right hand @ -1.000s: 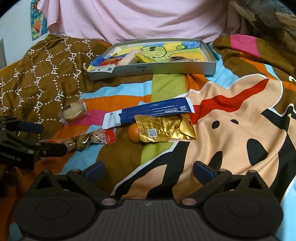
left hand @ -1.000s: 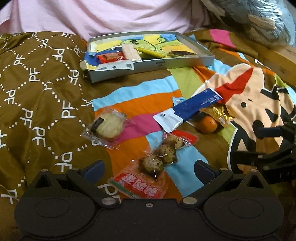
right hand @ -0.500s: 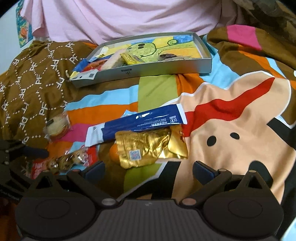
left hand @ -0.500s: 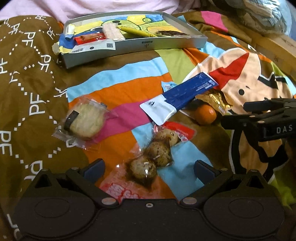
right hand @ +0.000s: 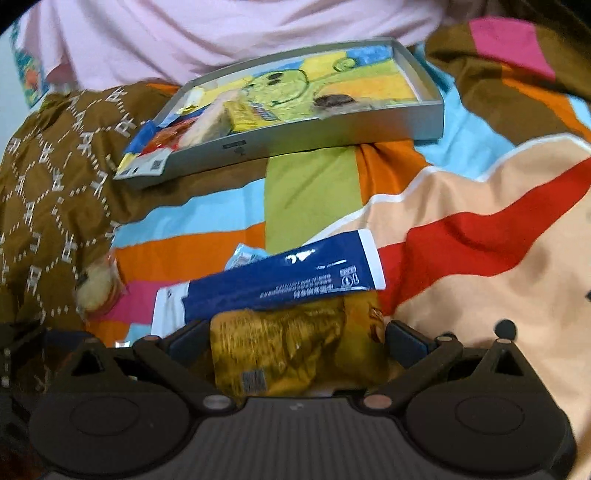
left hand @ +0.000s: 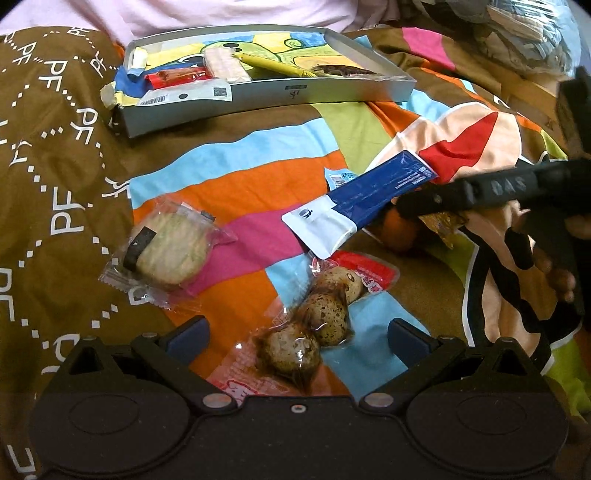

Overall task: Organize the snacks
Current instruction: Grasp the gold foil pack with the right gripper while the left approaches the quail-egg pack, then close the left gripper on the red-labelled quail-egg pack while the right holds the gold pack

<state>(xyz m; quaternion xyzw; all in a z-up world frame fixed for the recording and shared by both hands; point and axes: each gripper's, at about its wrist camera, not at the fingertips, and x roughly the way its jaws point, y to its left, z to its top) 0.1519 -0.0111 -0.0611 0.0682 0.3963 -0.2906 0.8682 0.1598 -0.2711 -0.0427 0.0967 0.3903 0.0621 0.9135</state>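
A grey tray [left hand: 295, 96] [right hand: 332, 138] with several snacks in it lies at the back of the bedspread. My left gripper [left hand: 297, 334] is open, with a red pack of speckled eggs [left hand: 314, 317] between its fingers. My right gripper [right hand: 295, 334] is open around a gold foil packet [right hand: 295, 343]; it also shows in the left wrist view [left hand: 417, 205]. A blue and white stick pack [left hand: 362, 199] [right hand: 273, 284] lies just beyond, partly over an orange [left hand: 399, 232]. A wrapped round cookie [left hand: 170, 251] [right hand: 98, 286] lies to the left.
A pink cloth [right hand: 221, 33] rises behind the tray. A bundle of grey fabric [left hand: 517, 33] sits at the back right. The brown patterned part of the bedspread [left hand: 55, 166] slopes down at the left.
Both grippers moved forward and down. The egg pack now lies between my left fingers and the gold packet between my right fingers. The right gripper has come in over the orange.
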